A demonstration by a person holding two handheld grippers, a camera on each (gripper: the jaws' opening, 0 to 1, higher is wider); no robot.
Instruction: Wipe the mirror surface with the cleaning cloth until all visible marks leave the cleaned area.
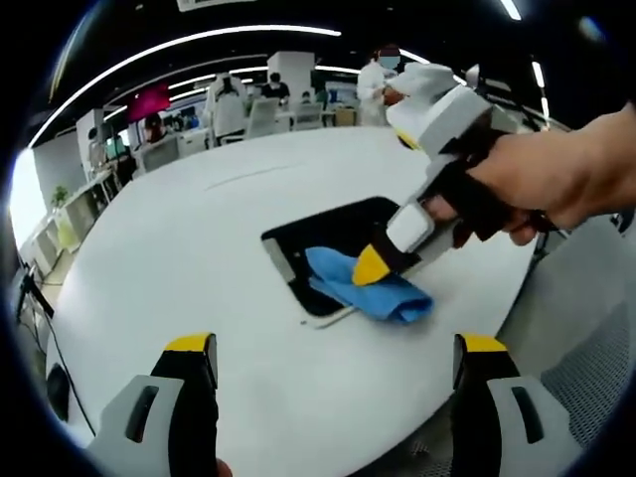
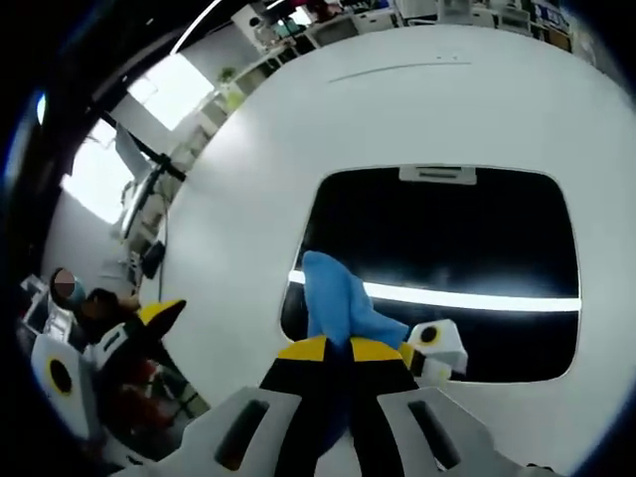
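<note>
Mirror (image 2: 437, 258): dark rectangular panel with rounded corners, lying flat on the round white table (image 1: 199, 248), toward the table's near-right edge in the left gripper view. Small pale tab at the middle of the far side. Surface dark and glossy, reflecting a ceiling light as one bright bar across the lower half; no marks made out on the open glass, though smudges too fine to tell at this size. Cloth (image 2: 338, 303): blue, bunched, resting on the mirror's near-left part, one fold trailing over the near edge toward the table. Right gripper (image 2: 338, 350): yellow-tipped jaws together, clamped on the cloth and pressed down to the glass; held by a hand (image 1: 556, 184) reaching in from the right. Left gripper (image 1: 333, 358): jaws apart, holding nothing, hovering over bare table short of the mirror. Progress, as judged: wiping under way at the near-left portion; centre, right side and far edge apparently left to cover; end state not confirmed. Containers: none on the table. Background: desks and standing people beyond the table's far edge.
</note>
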